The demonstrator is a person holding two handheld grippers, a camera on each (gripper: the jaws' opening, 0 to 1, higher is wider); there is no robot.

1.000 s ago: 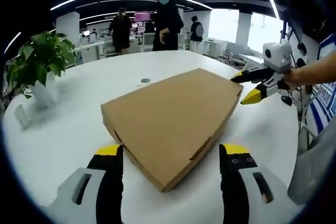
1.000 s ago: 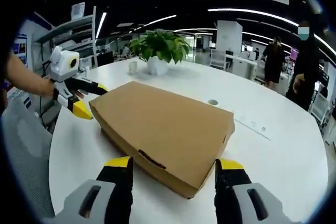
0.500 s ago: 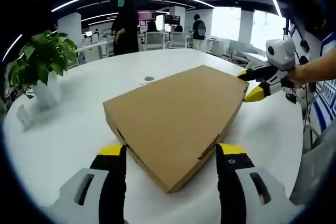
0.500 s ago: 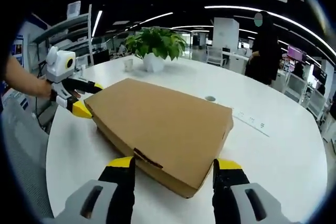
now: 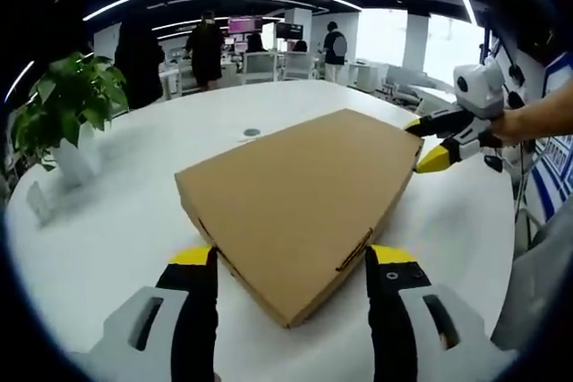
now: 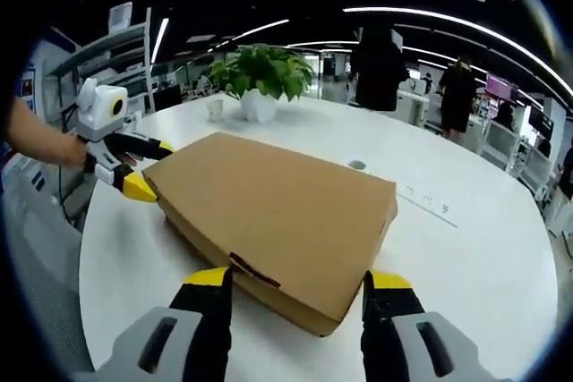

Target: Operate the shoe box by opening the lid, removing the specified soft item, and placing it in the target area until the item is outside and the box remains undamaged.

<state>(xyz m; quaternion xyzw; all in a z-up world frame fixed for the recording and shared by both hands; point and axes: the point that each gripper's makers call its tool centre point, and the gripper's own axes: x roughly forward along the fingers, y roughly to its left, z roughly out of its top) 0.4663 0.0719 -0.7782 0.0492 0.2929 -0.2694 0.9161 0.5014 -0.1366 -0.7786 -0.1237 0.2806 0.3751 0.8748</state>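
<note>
A closed brown cardboard shoe box [image 5: 295,190] lies flat on the round white table [image 5: 116,212]. Its lid is down and nothing of its contents shows. My left gripper [image 5: 293,257] is open, its yellow-tipped jaws straddling the box's near corner. In the left gripper view, the right gripper [image 5: 419,145] stands at the far right corner, jaws open above and below the box edge. In the right gripper view, the same box [image 6: 277,212] fills the middle. My right gripper [image 6: 298,277] is open around its near corner, and the left gripper [image 6: 150,167] is open at the far left corner.
A potted plant [image 5: 67,109] in a white pot stands on the table's left side, also seen as the plant [image 6: 261,82]. A round cable port [image 5: 252,132] and a power strip [image 6: 430,203] sit in the tabletop. Several people stand beyond the table.
Box and both grippers stand almost as before; both views shifted slightly. A dark-clothed person beyond the table has walked across towards the plant.
</note>
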